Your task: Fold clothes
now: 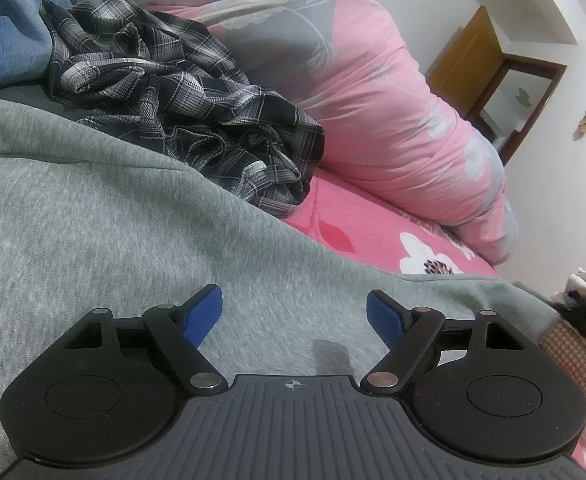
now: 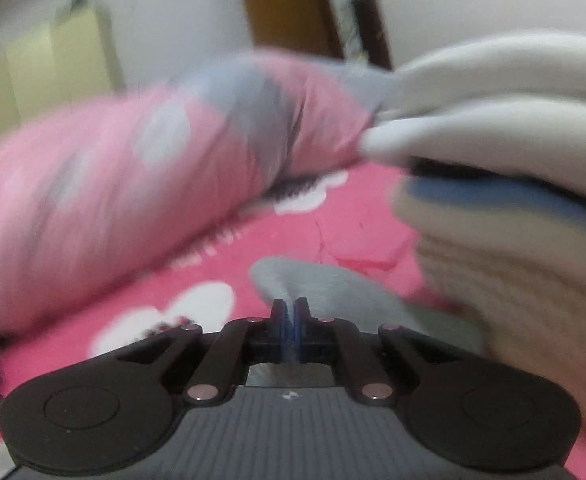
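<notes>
While your two hands work over the pink bed, this is what each view gives you.

Left gripper [image 1: 295,312]: your jaws stand wide apart, blue pads [image 1: 203,316] clear of each other, nothing between them; they hover just over the grey sweatshirt [image 1: 113,216].

Grey sweatshirt: it lies spread across the near part of the bed, filling the lower left of your left wrist view, its edge running over the pink floral sheet [image 1: 373,224].

Plaid shirt [image 1: 181,96]: crumpled in a heap just beyond the grey one, touching its far edge.

Right gripper [image 2: 291,320]: your jaws are pressed together, and a fold of grey cloth [image 2: 313,280] sits pinched between the pads, rising ahead of the tips. The view is smeared with motion blur.

Folded stack [image 2: 513,184]: pale, blue and knitted layers piled at the right of your right wrist view, near the gripper.

Pink quilt [image 1: 393,100]: bunched along the far side of the bed, against the wall.

Blue garment [image 1: 9,36]: far left, behind the plaid heap.
</notes>
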`<action>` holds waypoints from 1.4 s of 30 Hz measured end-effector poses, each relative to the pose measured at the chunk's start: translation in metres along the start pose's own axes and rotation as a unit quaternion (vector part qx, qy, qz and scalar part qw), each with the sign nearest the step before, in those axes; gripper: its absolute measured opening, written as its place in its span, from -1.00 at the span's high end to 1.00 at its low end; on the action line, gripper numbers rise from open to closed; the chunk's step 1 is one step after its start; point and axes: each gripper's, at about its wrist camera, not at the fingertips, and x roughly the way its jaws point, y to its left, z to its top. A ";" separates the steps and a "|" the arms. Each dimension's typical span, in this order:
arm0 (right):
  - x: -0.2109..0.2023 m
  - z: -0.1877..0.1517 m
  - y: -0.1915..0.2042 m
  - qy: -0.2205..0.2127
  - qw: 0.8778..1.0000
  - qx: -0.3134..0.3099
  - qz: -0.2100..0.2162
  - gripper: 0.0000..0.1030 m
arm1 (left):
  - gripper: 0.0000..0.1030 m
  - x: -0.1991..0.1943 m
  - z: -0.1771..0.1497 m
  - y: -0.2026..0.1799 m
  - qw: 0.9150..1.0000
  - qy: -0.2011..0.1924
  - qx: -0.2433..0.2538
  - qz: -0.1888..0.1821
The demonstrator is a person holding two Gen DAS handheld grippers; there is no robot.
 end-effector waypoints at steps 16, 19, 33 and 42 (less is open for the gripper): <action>-0.091 -0.026 -0.074 0.037 0.989 0.135 -0.052 0.31 | -0.56 0.001 0.001 0.000 1.000 0.002 0.001 0.001; -0.075 -0.018 -0.069 0.051 0.988 0.139 -0.036 0.20 | -0.56 0.001 0.001 0.000 1.000 0.002 0.001 0.001; 0.002 -0.009 0.013 0.157 0.892 -0.418 0.070 -0.10 | -0.56 0.001 0.001 0.001 1.000 0.001 -0.001 -0.001; 0.053 -0.015 0.028 0.289 0.774 -0.557 0.085 -0.13 | -0.56 0.002 0.002 0.001 1.000 0.001 -0.002 -0.003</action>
